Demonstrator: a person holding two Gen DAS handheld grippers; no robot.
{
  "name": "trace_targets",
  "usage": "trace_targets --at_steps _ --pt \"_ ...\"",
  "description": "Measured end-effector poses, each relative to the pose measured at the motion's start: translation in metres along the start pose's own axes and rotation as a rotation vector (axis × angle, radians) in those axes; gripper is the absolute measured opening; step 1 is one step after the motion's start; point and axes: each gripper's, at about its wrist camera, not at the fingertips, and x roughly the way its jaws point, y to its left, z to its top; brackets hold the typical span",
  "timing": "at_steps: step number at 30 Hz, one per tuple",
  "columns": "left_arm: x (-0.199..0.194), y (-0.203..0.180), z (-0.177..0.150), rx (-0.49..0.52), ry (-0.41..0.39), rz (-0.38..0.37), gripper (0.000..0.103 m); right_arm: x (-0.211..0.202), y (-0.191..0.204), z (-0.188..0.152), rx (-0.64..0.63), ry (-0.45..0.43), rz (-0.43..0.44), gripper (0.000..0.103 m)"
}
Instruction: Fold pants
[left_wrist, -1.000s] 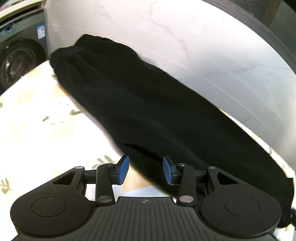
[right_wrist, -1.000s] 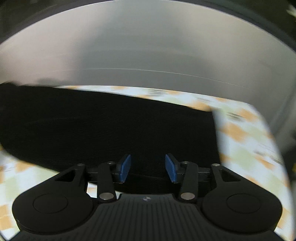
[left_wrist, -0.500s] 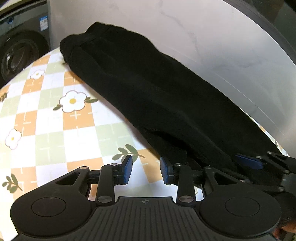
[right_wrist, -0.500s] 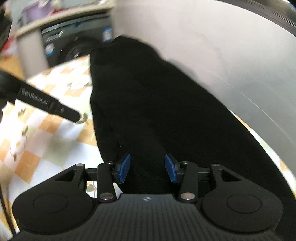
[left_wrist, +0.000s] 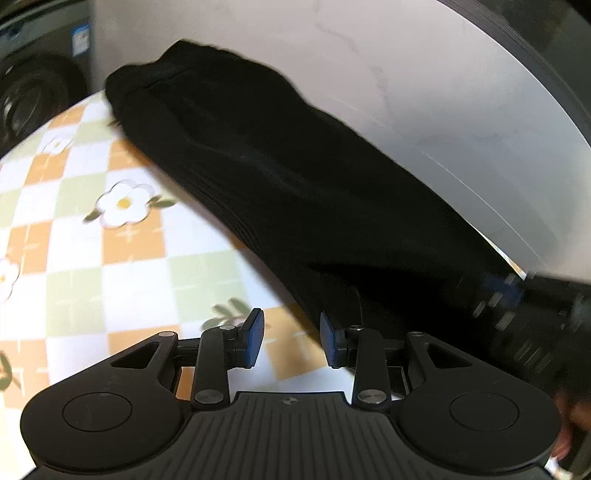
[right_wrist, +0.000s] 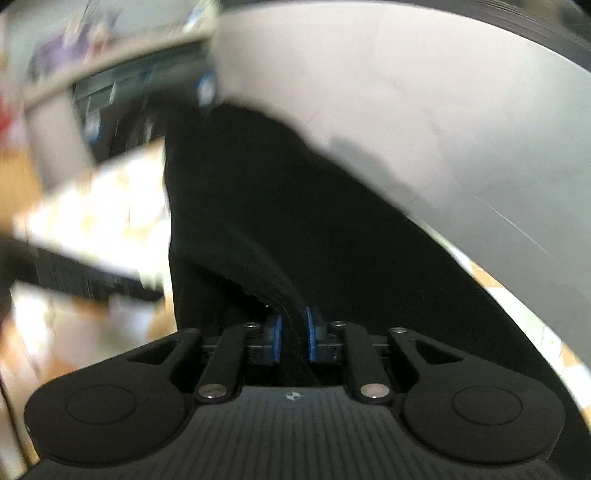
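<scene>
My right fingers (right_wrist: 293, 338) are closing on a fold of the black pants (left_wrist: 295, 192), which lie on the flowery tabletop (left_wrist: 110, 258) by the wall, I think, while my left fingers (left_wrist: 291, 341) stay apart, holding nothing.

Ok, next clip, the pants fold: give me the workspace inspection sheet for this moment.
Surface: tablecloth with orange, green and white checks and flowers.
Job's things: black pants laid along the wall side of the table.
Clutter: nothing seen.
Grippers: left gripper open over bare cloth by the pants' edge; right gripper closing, a ridge of pants fabric between its pads.
Cables: nothing seen.
Surroundings: pale wall; washing machine beyond the table.
</scene>
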Motion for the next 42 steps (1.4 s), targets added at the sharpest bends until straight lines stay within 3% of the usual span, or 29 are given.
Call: trace_targets --at_steps 2,9,18,19,20,21,23,30,35,38,40,42 --pt "0.002 -0.011 0.0 0.027 -0.015 0.011 0.035 -0.007 -0.014 0.004 0.061 -0.024 0.018 0.013" --pt "0.002 -0.051 -0.001 0.123 -0.068 0.019 0.04 -0.004 -0.018 -0.002 0.091 -0.02 0.045 0.013" --pt "0.031 -0.088 -0.011 0.246 -0.086 0.146 0.047 -0.011 -0.024 0.003 0.142 -0.03 0.073 0.013" --pt "0.033 -0.091 -0.015 0.27 -0.095 0.16 0.045 -0.012 -0.026 0.003 0.143 -0.03 0.074 0.013" --pt "0.034 -0.092 -0.017 0.28 -0.104 0.173 0.03 -0.013 -0.026 0.004 0.144 -0.03 0.073 0.013" --pt "0.033 -0.091 -0.019 0.281 -0.114 0.19 0.022 -0.015 -0.027 0.003 0.143 -0.03 0.073 0.013" --pt "0.026 -0.082 -0.022 0.244 -0.135 0.17 0.013 -0.016 -0.027 0.003 0.142 -0.032 0.074 0.013" --pt "-0.022 -0.059 -0.052 0.145 -0.219 0.135 0.011 -0.014 -0.03 -0.004 0.185 -0.012 0.113 0.014" --pt "-0.019 -0.039 -0.061 0.012 -0.13 0.11 0.012 -0.006 -0.022 -0.014 0.168 0.039 0.137 0.015" --pt "-0.018 -0.037 -0.066 0.004 -0.121 0.109 0.013 -0.005 -0.026 -0.017 0.201 0.048 0.133 0.016" --pt "-0.017 -0.037 -0.069 0.01 -0.122 0.115 0.015 -0.003 -0.028 -0.017 0.212 0.066 0.097 0.035" --pt "-0.019 -0.038 -0.07 0.02 -0.126 0.133 0.021 -0.005 -0.032 -0.018 0.222 0.065 0.086 0.041"
